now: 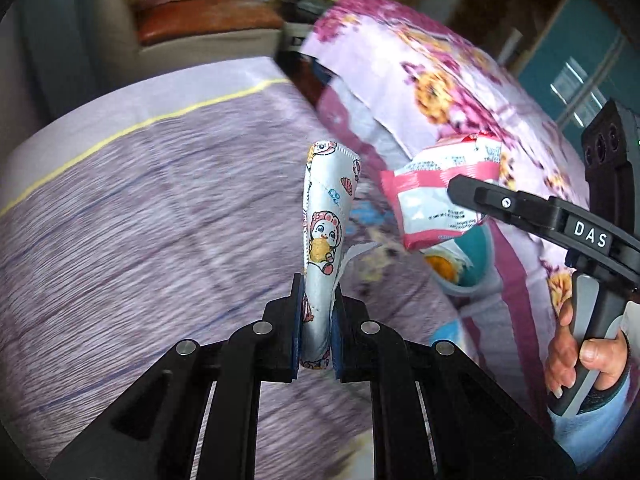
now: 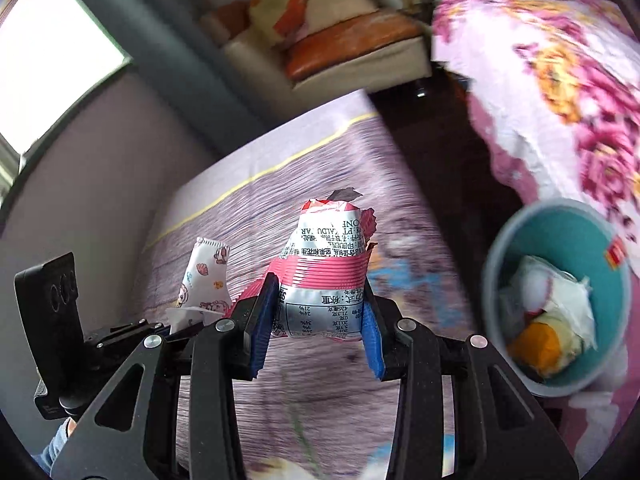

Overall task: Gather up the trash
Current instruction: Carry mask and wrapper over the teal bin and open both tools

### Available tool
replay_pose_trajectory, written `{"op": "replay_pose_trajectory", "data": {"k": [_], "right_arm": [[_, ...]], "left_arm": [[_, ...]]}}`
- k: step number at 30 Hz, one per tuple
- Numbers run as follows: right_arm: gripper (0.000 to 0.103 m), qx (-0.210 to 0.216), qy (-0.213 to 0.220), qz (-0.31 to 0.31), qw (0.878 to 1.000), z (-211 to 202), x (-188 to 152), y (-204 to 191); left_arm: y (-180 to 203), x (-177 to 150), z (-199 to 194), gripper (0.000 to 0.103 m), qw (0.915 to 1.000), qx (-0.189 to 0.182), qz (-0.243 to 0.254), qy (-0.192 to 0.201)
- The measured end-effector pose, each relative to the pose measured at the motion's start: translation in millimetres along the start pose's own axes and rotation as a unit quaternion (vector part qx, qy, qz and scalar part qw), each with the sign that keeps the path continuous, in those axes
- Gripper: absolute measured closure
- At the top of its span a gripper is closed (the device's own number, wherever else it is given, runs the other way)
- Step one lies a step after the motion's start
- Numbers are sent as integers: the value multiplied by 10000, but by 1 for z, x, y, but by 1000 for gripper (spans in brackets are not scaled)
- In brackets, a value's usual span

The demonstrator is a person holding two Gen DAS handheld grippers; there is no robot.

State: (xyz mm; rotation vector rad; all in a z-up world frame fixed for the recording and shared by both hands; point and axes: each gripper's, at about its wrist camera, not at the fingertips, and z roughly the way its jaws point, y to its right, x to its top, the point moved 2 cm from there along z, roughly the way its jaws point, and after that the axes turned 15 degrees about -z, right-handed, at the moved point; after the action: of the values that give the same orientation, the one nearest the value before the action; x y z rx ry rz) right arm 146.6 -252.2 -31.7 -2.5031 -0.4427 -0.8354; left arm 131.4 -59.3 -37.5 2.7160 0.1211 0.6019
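Carrying trash to the teal round bin [image 2: 560, 240] — left gripper [image 1: 316, 320] fingers pinching a cartoon-printed face mask [image 1: 326, 216], right gripper [image 2: 316, 316] fingers clamping a pink-and-white crinkled snack wrapper [image 2: 324, 268]; next, position each above the bin and release.

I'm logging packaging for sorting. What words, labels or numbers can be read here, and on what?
"DAS": white letters on the right tool, seen from the left wrist.
Snack wrapper: printed text and percentage figures, upside down and too small to read reliably.
Cartoon mask: pictures only, no words.
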Motion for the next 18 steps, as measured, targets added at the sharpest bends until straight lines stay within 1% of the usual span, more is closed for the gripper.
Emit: {"op": "replay_pose_trajectory", "data": {"k": [2,3,5,6,7,9,11,18], "right_arm": [[66,-136,168,228,9995,-22,-10,26],[66,-144,176,238,9995,-21,-11,27],[66,-278,325,476,9979,-37,-20,52],[66,-281,332,487,9979,-40,-20,55],[66,-367,402,619,9966,-47,-24,71],[66,-432,453,723,9954,-56,-29,84],[66,-597,558,909,9925,-71,-38,106],[65,-865,699,1180,9868,-86,-53,150]], "left_arm": [[22,-1,13,91,9998,-6,149,-122],[30,-1,17,91,9997,-12,200,-171],[48,-1,28,91,9992,-46,291,-283],[57,-1,33,91,9989,-61,329,-321],[65,-2,37,91,9986,-75,377,-359],[80,-3,44,91,9979,-98,477,-419],[97,-3,52,91,9971,-115,585,-479],[137,-7,78,91,9934,-151,898,-697]]}}
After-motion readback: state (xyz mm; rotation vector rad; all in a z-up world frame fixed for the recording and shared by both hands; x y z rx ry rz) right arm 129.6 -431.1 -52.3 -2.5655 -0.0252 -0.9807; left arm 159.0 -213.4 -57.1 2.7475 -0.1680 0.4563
